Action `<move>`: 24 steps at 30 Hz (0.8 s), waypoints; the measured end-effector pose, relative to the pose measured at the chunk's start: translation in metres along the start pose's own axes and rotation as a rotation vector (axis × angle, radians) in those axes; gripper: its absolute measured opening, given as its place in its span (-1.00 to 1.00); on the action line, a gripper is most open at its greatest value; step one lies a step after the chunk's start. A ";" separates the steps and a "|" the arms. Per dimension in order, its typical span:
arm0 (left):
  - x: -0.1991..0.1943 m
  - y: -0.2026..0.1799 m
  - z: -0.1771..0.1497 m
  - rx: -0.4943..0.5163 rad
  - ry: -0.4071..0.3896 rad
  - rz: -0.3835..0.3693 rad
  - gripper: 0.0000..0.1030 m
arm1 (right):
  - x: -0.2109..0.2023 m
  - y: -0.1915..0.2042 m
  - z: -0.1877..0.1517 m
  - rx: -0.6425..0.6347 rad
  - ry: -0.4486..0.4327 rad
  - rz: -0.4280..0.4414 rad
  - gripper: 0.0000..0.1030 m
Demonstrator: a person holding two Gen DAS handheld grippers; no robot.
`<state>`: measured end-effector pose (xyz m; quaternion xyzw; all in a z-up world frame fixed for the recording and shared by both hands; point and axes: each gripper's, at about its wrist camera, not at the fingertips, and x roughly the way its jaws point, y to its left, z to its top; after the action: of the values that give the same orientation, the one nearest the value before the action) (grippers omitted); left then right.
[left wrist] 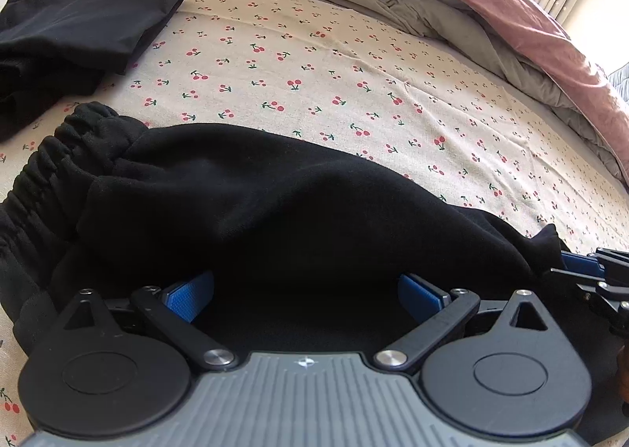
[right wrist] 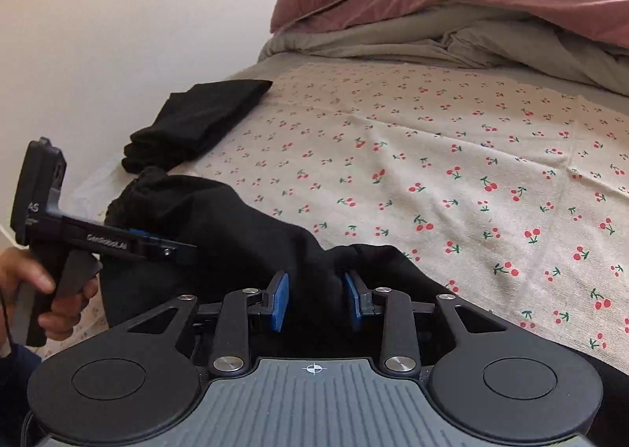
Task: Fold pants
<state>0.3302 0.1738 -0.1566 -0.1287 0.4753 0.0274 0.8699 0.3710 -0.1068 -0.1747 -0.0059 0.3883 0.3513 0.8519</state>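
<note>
Right gripper (right wrist: 316,299) low centre, jaws pinching black pants (right wrist: 236,227); left gripper (right wrist: 173,246) at left over them.

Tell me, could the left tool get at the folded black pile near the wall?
Probably yes. The left tool stands open over the black pants, and only bare cherry-print sheet lies before the folded pile.
</note>
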 end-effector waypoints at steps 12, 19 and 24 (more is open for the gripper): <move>0.000 0.000 -0.003 0.036 -0.010 0.006 1.00 | 0.037 -0.045 0.025 0.362 -0.011 0.038 0.12; -0.011 0.019 0.003 -0.064 -0.049 -0.041 0.90 | 0.060 -0.094 0.021 0.685 0.029 0.006 -0.83; -0.014 0.075 0.007 -0.399 -0.085 -0.177 0.55 | 0.024 -0.077 0.027 0.594 -0.172 0.004 -0.86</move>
<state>0.3158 0.2489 -0.1557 -0.3379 0.4102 0.0500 0.8456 0.4461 -0.1428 -0.1925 0.2737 0.4006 0.2235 0.8454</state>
